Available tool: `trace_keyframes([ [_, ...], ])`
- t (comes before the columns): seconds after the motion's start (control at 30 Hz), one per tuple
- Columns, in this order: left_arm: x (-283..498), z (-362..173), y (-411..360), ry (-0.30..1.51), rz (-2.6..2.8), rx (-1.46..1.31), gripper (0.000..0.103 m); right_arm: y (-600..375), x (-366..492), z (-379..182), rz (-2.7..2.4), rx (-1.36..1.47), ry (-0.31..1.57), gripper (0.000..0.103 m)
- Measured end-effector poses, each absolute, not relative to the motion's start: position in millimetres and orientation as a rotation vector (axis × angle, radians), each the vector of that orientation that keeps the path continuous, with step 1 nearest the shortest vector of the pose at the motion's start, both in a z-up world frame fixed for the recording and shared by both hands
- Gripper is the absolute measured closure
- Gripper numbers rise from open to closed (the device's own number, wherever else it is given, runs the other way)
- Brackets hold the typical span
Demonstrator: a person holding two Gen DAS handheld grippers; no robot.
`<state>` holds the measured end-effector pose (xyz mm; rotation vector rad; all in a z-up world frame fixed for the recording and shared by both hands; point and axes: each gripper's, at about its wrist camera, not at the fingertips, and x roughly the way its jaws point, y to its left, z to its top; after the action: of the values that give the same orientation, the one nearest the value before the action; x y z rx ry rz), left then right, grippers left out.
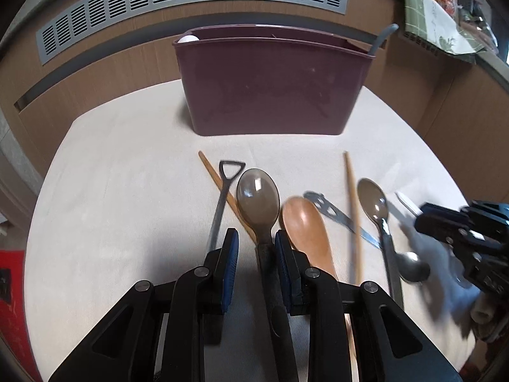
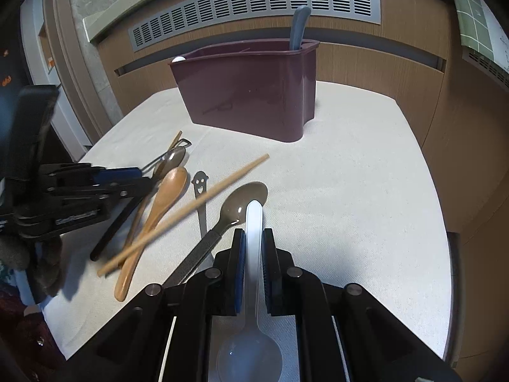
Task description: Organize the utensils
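A maroon utensil holder (image 1: 267,82) stands at the far side of the table and shows in the right wrist view (image 2: 251,92) too, with a grey-blue handle (image 2: 299,27) sticking out. My left gripper (image 1: 256,245) is open around the dark handle of a translucent grey spoon (image 1: 257,203), which lies on the cloth. My right gripper (image 2: 253,245) is shut on the handle of a white plastic spoon (image 2: 254,222), bowl toward the camera. Beside them lie a wooden spoon (image 1: 307,229), a second grey spoon (image 2: 243,202), chopsticks (image 2: 187,210) and a smiley-face metal utensil (image 2: 200,184).
The table carries a beige cloth (image 1: 127,191). A wood-panelled wall with a grey vent grille (image 1: 191,3) runs behind it. A small metal spoon (image 1: 413,267) and a grey triangle-ended handle (image 1: 222,197) also lie among the utensils. The right gripper's body (image 1: 467,232) shows at the right edge.
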<state>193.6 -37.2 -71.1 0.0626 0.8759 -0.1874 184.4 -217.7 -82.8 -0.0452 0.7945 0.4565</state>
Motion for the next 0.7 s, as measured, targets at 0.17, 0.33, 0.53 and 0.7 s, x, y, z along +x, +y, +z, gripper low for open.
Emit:
trace_keyframes([
  [0.17, 214.4, -75.5, -48.1, 0.891, -0.211, 0.097, 0.078, -221.3, 182.6, -85.2, 0.450, -0.036, 0.796, 0.094],
  [0.33, 234.3, -70.8, -54.7, 0.881, -0.248, 0.098, 0.078, -223.2, 185.3, -88.2, 0.440, -0.023, 0.808, 0.094],
  [0.53, 238.9, -58.2, -60.7, 0.848, -0.309, 0.093, 0.078, -226.0, 186.3, -88.8, 0.426, -0.012, 0.809, 0.094],
  [0.7, 227.2, -51.4, -54.7, 0.817, -0.327, 0.109, 0.078, -231.8, 188.7, -91.5, 0.425, 0.017, 0.817, 0.094],
])
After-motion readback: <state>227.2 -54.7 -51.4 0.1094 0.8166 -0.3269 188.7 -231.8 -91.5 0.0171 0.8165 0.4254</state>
